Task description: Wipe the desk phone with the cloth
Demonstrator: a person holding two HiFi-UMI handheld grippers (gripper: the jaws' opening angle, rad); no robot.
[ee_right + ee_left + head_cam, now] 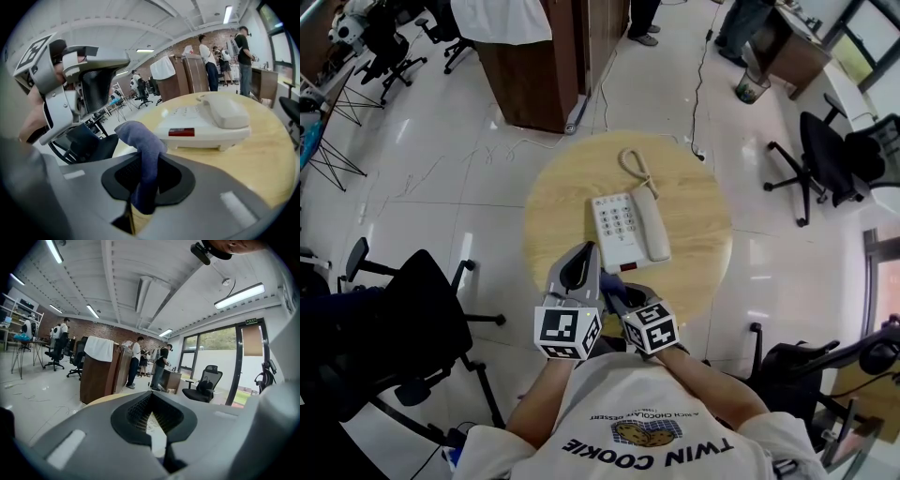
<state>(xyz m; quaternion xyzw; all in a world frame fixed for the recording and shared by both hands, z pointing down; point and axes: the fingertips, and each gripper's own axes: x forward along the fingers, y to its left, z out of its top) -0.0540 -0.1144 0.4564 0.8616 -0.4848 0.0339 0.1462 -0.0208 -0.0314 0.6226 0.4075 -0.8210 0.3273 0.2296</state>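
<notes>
The white desk phone (pixel 619 230) lies in the middle of the round wooden table (pixel 562 192), its handset (pixel 654 230) in the cradle at the right and its coiled cord (pixel 635 169) behind. Both grippers hover at the table's near edge, just short of the phone. My left gripper (pixel 579 261) is shut with nothing in it; in its own view, left gripper (pixel 152 404), the keypad shows just beyond the jaws. My right gripper (pixel 614 292) is shut on a blue-grey cloth (pixel 140 145), which sticks up out of the jaws. The phone (pixel 206 124) lies close ahead of it.
Black office chairs stand to the left (pixel 412 319), at the right (pixel 825 155) and at the near right (pixel 806 361) of the table. A wooden cabinet (pixel 534 66) draped with a white cloth stands behind. People stand at desks far back (pixel 136 359).
</notes>
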